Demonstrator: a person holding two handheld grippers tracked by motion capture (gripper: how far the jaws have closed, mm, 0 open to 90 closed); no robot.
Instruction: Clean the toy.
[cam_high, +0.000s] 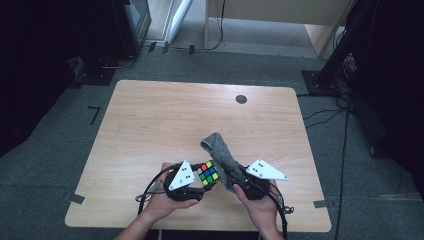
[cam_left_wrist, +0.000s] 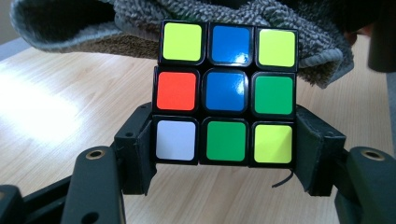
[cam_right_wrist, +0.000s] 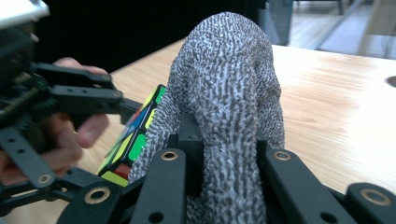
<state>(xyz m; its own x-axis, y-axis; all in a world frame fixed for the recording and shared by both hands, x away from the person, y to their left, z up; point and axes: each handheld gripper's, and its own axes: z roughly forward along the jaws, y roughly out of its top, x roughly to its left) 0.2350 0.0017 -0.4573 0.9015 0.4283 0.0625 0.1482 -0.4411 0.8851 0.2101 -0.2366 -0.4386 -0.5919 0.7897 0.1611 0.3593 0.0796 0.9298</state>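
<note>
Black jaws of the left gripper (cam_left_wrist: 224, 140) rise from the bottom of the left gripper view, clamped on the lower row of a Rubik's cube (cam_left_wrist: 225, 93). Its facing side carries yellow, blue, orange, green and white stickers. Grey terry cloth (cam_left_wrist: 303, 42) drapes behind the cube along the upper edge. The right gripper (cam_right_wrist: 229, 154) pinches that cloth at frame centre, cube at lower left. The high view places both low-centre on the wooden table (cam_high: 150, 120).

Black grippers (cam_high: 186, 186) with brass-ringed holes, white dotted three-cornered plates, black cables
</note>
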